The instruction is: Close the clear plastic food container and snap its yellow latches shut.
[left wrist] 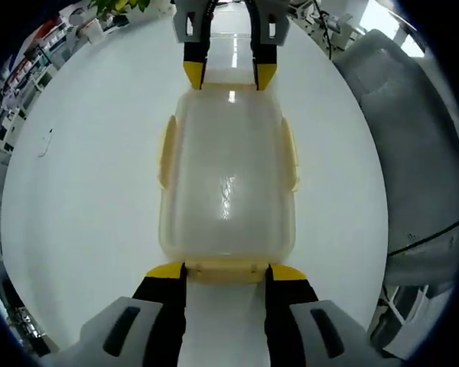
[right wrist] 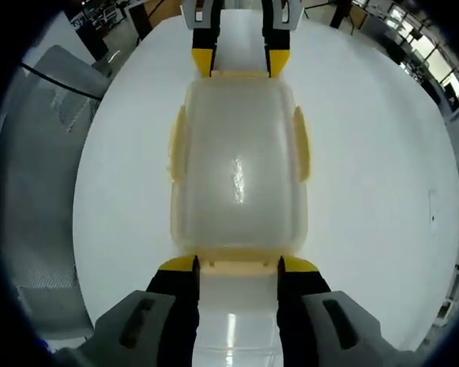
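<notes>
A clear plastic food container (left wrist: 228,176) (right wrist: 237,168) lies lid-on in the middle of a round white table (left wrist: 84,191). Yellow latches (left wrist: 167,149) stand a little out from its long sides (right wrist: 301,144). My left gripper (left wrist: 226,271) is at the near short end, open, its yellow-tipped jaws on either side of the end latch (left wrist: 226,269). My right gripper (left wrist: 229,73) faces it at the far end. In the right gripper view, the right gripper (right wrist: 238,264) is open and straddles its own end latch (right wrist: 237,265), with the left gripper (right wrist: 240,61) opposite.
A grey chair (left wrist: 413,153) (right wrist: 38,191) stands close to the table's edge on one side. Shelves and a green plant (left wrist: 115,8) lie beyond the far edge. Bare white tabletop (right wrist: 367,191) surrounds the container.
</notes>
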Demonstrator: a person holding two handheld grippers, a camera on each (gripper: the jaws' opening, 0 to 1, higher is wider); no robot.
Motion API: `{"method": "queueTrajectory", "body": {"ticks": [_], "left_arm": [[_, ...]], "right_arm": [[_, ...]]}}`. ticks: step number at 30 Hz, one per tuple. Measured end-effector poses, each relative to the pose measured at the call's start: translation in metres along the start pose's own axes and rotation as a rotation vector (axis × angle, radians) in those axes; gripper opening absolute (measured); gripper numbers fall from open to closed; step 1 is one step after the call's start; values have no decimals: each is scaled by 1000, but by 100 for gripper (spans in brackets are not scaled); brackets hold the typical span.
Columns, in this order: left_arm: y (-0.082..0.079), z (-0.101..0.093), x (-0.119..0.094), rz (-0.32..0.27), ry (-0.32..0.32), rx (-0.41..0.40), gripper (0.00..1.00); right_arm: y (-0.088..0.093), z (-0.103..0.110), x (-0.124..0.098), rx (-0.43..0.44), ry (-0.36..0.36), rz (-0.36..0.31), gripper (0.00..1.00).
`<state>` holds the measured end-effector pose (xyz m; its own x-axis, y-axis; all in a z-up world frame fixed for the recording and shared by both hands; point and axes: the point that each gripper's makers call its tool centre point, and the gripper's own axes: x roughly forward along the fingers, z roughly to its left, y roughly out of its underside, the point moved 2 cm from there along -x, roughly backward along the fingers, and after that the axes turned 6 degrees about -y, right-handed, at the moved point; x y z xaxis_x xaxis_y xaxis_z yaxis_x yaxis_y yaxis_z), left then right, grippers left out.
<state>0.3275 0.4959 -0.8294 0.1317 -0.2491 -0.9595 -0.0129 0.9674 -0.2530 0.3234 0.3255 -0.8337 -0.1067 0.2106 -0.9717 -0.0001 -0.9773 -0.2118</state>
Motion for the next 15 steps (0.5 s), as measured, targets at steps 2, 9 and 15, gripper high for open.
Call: {"method": "queueTrajectory", "body": {"ticks": [2, 9, 15], "left_arm": [[0, 0, 0, -7, -2, 0, 33], [3, 4, -5, 76, 7, 24, 33], [3, 4, -28, 60, -5, -19, 33]], "right_arm": [[0, 0, 0, -4, 0, -8, 35], [-7, 3, -3, 13, 6, -5, 35], [-15, 3, -27, -15, 16, -87, 35]]}}
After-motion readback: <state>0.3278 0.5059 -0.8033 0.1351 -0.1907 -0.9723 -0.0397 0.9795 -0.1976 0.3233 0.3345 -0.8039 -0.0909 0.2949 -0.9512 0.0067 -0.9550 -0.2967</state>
